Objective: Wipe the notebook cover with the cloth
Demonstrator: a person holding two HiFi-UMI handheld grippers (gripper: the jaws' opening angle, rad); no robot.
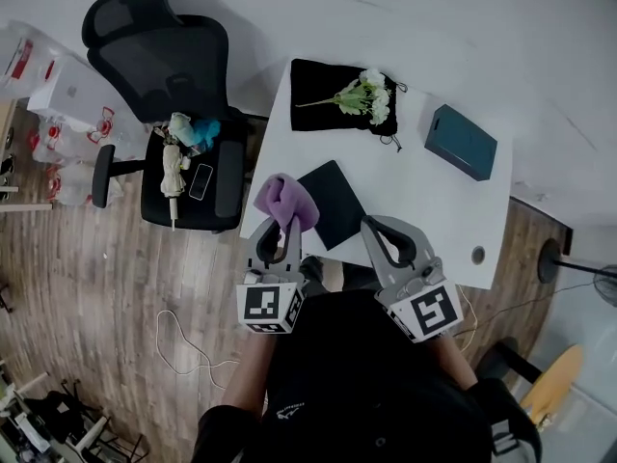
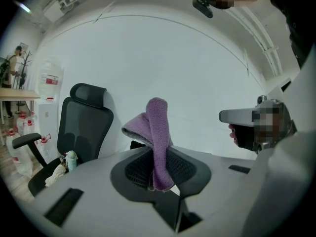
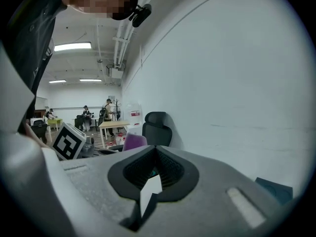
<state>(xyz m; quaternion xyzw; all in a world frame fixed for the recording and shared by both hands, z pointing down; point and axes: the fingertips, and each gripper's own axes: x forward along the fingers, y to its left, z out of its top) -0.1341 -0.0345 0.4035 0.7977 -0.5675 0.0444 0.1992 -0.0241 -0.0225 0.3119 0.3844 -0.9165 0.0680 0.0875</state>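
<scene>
Head view: left tool (image 1: 280,228) is pinching the purple cloth (image 1: 285,201) by the dark notebook (image 1: 337,205) on the white surface (image 1: 429,196). Right tool (image 1: 370,224) is pressed together, holding nothing.

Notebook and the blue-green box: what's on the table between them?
Nothing. The head view shows only bare white table between the dark notebook and the teal box.

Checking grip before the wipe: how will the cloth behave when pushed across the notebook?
Probably floppy: the cloth folds over and sags above the left gripper, which pinches it. Likely light and grippy, given its fuzzy pile; it may bunch on the notebook rather than slide.
</scene>
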